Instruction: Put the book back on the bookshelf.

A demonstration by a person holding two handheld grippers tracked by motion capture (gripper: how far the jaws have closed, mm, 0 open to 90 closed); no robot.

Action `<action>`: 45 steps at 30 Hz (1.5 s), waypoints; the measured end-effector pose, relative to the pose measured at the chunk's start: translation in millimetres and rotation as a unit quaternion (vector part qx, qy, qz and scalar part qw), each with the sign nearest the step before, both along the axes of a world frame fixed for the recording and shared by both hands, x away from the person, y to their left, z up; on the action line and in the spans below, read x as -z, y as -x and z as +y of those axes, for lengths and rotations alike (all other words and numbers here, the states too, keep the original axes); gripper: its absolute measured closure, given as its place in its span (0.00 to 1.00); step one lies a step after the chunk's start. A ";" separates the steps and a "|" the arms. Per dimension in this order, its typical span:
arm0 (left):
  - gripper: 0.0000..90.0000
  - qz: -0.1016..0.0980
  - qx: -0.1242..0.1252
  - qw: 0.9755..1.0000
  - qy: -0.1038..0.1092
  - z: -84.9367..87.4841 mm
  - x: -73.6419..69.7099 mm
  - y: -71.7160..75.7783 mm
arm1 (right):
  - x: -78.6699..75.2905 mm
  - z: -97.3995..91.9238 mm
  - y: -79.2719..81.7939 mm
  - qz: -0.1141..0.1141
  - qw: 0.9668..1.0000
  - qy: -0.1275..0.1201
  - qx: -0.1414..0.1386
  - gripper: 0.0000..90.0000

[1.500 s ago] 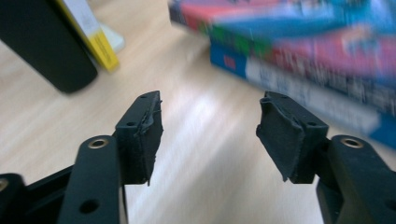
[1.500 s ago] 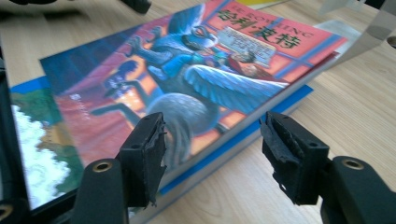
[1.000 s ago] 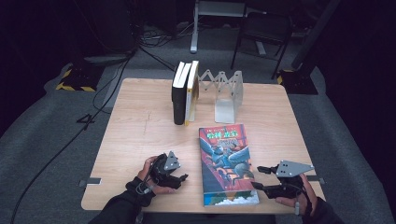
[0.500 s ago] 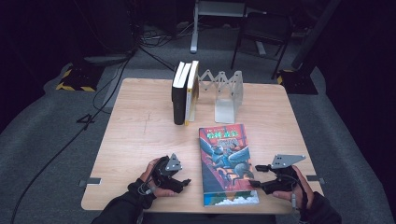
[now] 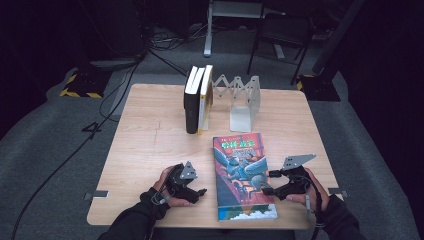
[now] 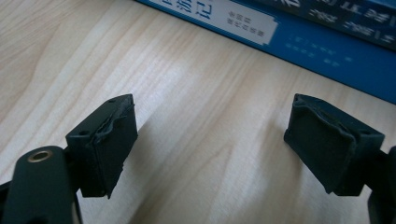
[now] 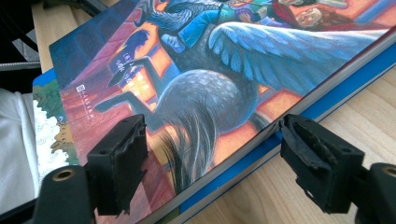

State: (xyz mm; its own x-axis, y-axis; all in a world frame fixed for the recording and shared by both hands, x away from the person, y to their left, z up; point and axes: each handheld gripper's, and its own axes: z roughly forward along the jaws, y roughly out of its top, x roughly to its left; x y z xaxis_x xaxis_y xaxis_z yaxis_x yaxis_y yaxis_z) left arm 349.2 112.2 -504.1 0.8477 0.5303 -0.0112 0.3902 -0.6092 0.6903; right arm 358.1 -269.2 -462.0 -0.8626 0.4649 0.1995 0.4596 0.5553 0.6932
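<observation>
Right gripper view: book cut off by the frame; right gripper and left gripper jaws have just been opening, spread.

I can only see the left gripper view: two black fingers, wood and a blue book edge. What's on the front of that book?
Observer: The book lies flat, cover up, and the cover shows a grey winged creature.
Operator: Where's the other gripper?
Observer: The right gripper is at the book's right edge. Its fingers have just been opening, with the book's edge between them, not pressed.
Operator: Are there more books?
Observer: Yes, upright books stand at the table's far side, next to a folding rack.
</observation>
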 end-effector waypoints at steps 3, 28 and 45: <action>0.19 0.001 -0.011 1.000 0.001 -4.3 0.0 -11.1 | -1.2 1.4 -0.2 -0.005 1.000 0.006 -0.002 0.26; 0.22 0.002 -0.050 0.999 0.006 -26.9 -0.8 -64.5 | -7.9 11.3 -35.5 -0.026 0.999 0.023 -0.008 0.32; 0.23 0.000 -0.055 0.998 0.005 -27.1 -0.7 -68.8 | -17.5 32.4 -56.6 -0.055 0.998 -0.017 -0.025 0.76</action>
